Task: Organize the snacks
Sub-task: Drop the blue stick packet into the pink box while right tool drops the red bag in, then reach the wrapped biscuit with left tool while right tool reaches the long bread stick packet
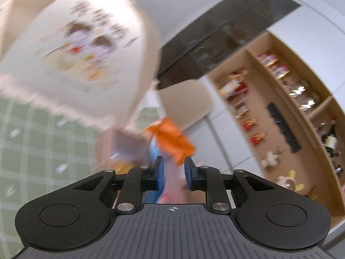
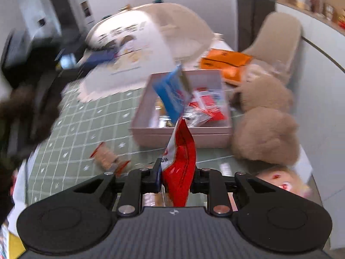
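Note:
My right gripper (image 2: 177, 170) is shut on a red snack packet (image 2: 180, 166) and holds it above the green checked tablecloth (image 2: 71, 133), just in front of a pink box (image 2: 183, 133). The box holds several packets, among them an upright blue one (image 2: 172, 95) and a red-and-white one (image 2: 207, 103). My left gripper (image 1: 174, 170) is open with a narrow gap and nothing clamped. A blurred orange packet (image 1: 172, 138) and a blue packet (image 1: 154, 149) show just beyond its fingertips.
A large cream snack bag with cartoon print (image 2: 138, 43) (image 1: 75, 49) lies behind the box. An orange packet (image 2: 226, 62), plush toys (image 2: 265, 133), a biscuit packet (image 2: 107, 157) and a beige chair (image 2: 280, 36) are around. Wooden shelves with snacks (image 1: 269, 108) stand at right.

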A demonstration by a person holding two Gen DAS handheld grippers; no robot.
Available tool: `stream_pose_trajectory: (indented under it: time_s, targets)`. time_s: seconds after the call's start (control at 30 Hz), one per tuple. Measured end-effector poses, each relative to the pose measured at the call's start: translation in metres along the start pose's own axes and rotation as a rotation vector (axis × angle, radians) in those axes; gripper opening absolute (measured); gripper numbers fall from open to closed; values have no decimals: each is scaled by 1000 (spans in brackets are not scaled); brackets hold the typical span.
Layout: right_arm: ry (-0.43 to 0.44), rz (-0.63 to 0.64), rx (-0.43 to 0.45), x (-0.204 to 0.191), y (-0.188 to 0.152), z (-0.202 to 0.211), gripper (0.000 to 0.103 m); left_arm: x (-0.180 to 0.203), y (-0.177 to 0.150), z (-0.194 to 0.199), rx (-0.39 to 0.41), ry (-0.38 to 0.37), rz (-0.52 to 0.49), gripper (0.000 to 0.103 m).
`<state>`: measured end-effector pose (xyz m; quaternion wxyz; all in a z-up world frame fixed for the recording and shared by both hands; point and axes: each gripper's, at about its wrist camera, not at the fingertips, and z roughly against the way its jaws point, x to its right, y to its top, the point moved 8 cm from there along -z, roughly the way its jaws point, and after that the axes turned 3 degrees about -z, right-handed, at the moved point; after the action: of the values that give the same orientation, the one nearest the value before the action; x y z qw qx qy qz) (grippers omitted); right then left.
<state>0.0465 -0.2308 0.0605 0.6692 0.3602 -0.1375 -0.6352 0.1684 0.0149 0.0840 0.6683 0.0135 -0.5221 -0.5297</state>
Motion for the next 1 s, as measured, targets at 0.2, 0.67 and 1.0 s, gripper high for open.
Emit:
stream_pose_trajectory:
  time_s: [0.2, 0.67, 1.0]
  targets:
    - [187, -192, 117, 6, 75, -24, 22, -47, -60, 32, -100, 106, 22, 23]
    - [6, -14, 44, 14, 60, -106, 57, -118, -91, 86, -125, 367, 192, 23]
    - [-34, 240, -91, -26, -51, -77, 66, -101, -83, 12, -173, 400, 111, 24]
